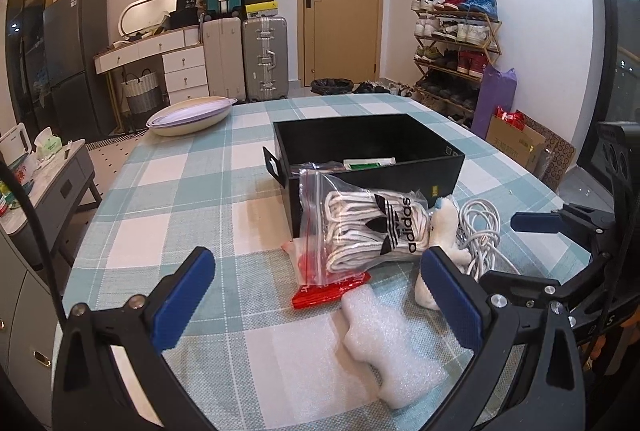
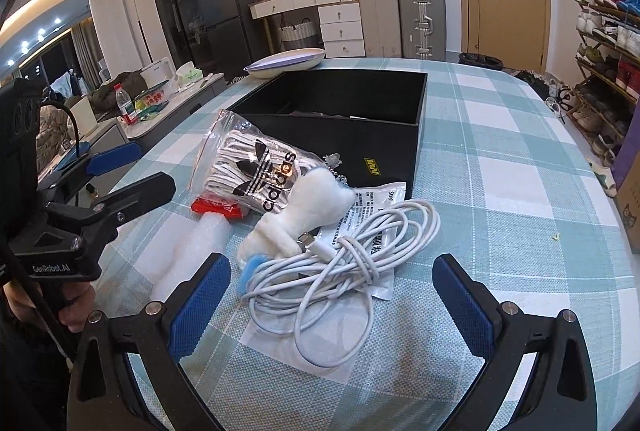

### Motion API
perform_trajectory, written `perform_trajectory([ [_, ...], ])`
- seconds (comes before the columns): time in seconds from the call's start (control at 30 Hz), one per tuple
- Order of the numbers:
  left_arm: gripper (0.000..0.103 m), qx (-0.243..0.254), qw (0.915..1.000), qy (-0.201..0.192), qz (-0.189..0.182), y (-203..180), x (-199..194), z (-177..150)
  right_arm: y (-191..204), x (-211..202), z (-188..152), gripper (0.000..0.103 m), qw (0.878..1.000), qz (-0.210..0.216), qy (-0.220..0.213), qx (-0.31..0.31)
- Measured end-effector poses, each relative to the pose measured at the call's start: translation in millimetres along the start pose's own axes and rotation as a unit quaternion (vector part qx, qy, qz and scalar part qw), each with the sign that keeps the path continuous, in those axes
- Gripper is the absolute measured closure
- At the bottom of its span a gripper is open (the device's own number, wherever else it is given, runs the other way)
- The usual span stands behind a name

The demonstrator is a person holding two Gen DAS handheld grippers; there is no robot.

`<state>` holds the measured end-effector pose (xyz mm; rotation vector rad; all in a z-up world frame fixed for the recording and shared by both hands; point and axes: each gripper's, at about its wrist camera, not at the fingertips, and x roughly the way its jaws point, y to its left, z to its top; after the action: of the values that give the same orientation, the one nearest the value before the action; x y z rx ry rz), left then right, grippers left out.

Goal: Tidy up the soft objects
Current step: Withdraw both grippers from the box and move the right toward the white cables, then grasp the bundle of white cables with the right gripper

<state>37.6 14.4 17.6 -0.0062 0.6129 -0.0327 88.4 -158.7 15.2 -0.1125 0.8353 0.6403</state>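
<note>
- Surface: a table [image 1: 168, 191] under a teal-and-white check cloth, in a lived-in room with suitcases, a door and a shoe rack behind; work area well lit.
- Left gripper [image 1: 316, 295]: jaws wide apart, nothing held. It hovers low over a foam roll [image 1: 384, 347], which lies between the blue pads on the cloth.
- Right gripper [image 2: 332, 299]: jaws wide apart, nothing held. A coiled white cable [image 2: 340, 251] lies just ahead, resting on a printed sachet [image 2: 376, 203].
- Outward: a plush toy [image 2: 304, 219] touches the cable; a bag of socks [image 1: 368, 227] leans against the box [image 1: 448, 167], with a red packet [image 1: 328, 291] under it.
- Box: black, open-topped, some items already inside, much of the floor hidden.
- Judgement, step in hand: each gripper appears lined up for a pick. Close on the foam's middle, lightly, as it will crush. Take the cable at its wrapped waist so loops do not trail or drag the toy.
- Clearance: the two grippers stand near each other; move one at a time. Right of the cable the cloth is open. The table edge lies close to the left gripper's side.
</note>
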Motion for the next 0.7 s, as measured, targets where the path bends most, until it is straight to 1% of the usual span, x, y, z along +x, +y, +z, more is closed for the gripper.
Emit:
perform_trajectory([
  [0.13,0.000,0.005,1.0000,0.000,-0.003,-3,2,-3,3,7,2,0.001,1.000,0.002,0.010,-0.005],
  [0.37,0.000,-0.006,0.9998,0.008,-0.018,1,6,-6,4,14,0,0.001,1.000,-0.006,0.024,-0.008],
  [0.7,0.000,-0.010,0.9995,0.015,-0.027,0,9,-8,-13,11,-3,0.001,0.999,-0.018,0.035,0.000],
])
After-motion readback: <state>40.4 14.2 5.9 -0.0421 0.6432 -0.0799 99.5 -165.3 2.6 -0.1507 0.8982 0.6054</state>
